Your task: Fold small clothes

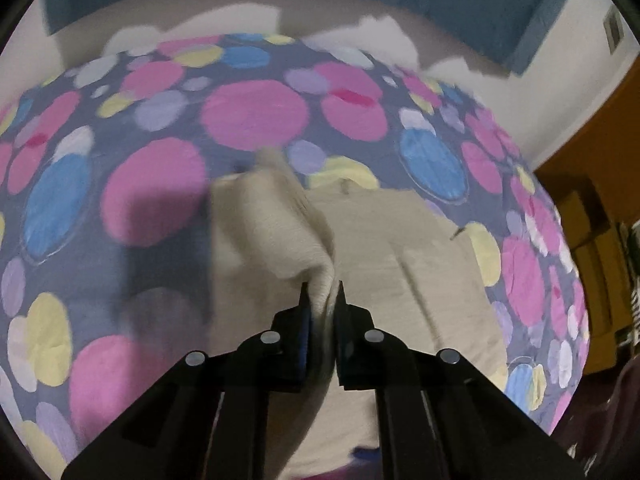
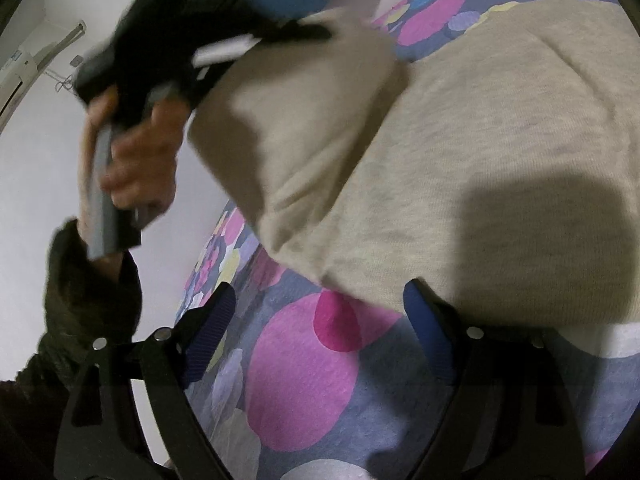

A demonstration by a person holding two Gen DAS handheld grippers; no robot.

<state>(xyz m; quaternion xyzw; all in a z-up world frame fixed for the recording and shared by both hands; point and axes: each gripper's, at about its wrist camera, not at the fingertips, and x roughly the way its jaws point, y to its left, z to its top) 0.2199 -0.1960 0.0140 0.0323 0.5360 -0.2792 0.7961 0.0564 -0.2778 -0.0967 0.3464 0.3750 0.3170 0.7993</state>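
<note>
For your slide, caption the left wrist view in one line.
Left gripper pinches a fold of beige garment above the spotted bedspread.

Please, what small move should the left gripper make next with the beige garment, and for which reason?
Probably carry the pinched flap across and lay it on the flat part. The left gripper is shut on a lifted edge of the garment, the rest lies flat on the bedspread, and the right gripper is open, holding nothing.

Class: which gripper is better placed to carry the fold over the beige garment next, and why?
Left. The left gripper is already shut on a lifted flap of the garment. The right gripper is open and holds nothing, over the bedspread beside the garment's edge.
</note>
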